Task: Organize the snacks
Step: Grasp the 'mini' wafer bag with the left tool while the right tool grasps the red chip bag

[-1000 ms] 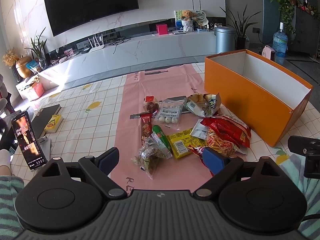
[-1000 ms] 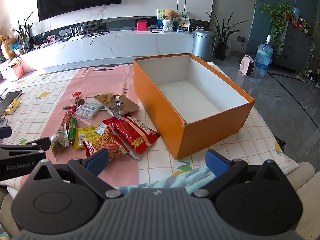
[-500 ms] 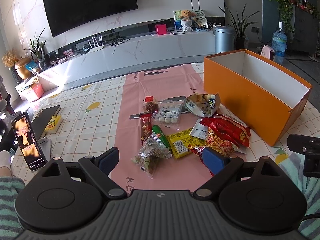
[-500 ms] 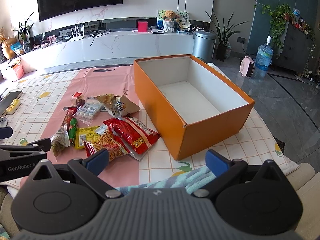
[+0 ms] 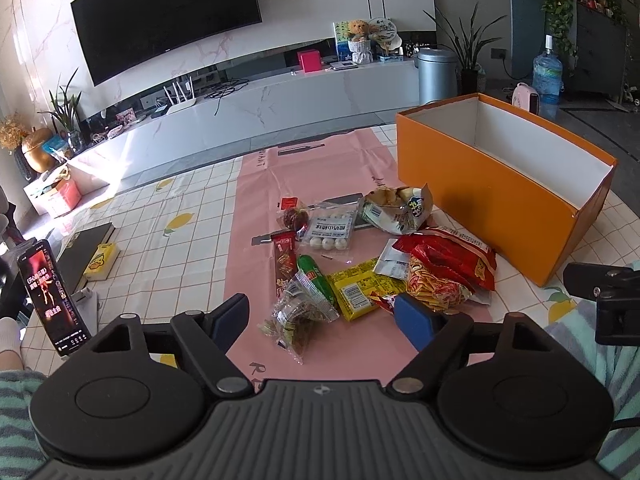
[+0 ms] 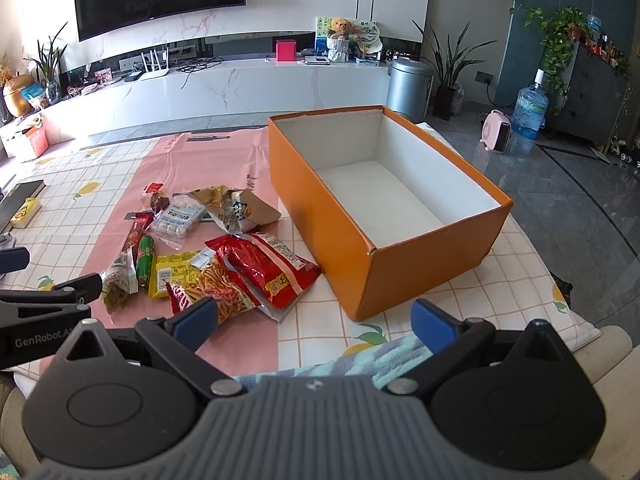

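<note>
Several snack packets lie on the pink mat: a clear packet of dark snacks, a green sausage, a yellow packet, red bags, a white-ball packet and a crumpled bag. An open, empty orange box stands to their right; it also shows in the right wrist view. My left gripper is open and empty, just short of the clear packet. My right gripper is open and empty, near the table's front edge, with the red bags ahead left.
A phone on a stand, a black book and a yellow item sit at the table's left. The left gripper's body shows at the right view's left edge. A TV console stands beyond the table.
Both grippers have drifted very slightly; the views are almost unchanged. Nothing was taken hold of or let go.
</note>
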The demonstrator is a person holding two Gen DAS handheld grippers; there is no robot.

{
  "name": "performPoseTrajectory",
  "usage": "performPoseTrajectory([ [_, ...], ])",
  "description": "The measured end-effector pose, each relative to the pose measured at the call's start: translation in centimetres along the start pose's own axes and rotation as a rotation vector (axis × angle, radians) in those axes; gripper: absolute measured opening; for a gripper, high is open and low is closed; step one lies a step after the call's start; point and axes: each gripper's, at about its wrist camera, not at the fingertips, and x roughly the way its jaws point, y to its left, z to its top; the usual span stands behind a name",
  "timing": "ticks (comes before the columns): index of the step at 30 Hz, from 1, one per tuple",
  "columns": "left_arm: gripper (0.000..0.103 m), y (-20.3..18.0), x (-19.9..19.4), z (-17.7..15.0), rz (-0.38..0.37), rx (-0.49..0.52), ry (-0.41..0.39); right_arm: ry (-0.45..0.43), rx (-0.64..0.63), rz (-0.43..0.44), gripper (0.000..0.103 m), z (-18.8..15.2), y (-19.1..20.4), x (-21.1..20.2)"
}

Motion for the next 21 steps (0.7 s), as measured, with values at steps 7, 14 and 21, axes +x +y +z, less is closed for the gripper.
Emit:
performPoseTrajectory([
  [7, 0.075, 0.5, 0.6, -0.4, -0.05, -0.044, -0.028, -0.001, 0.016, 0.034, 0.098, -0.4, -0.4, 1.4],
  [14, 0.073, 1.0, 2.2, -0.6, -0.152, -0.066, 0.025, 0.039, 0.058, 0.124, 0.071, -1.2, -1.1, 4.3],
  [21, 0.077, 0.1, 5.7, -0.3, -0.283, -0.092, 0.077, 0.071, 0.024, 0.227, 0.048, -0.6, -0.7, 7.5],
])
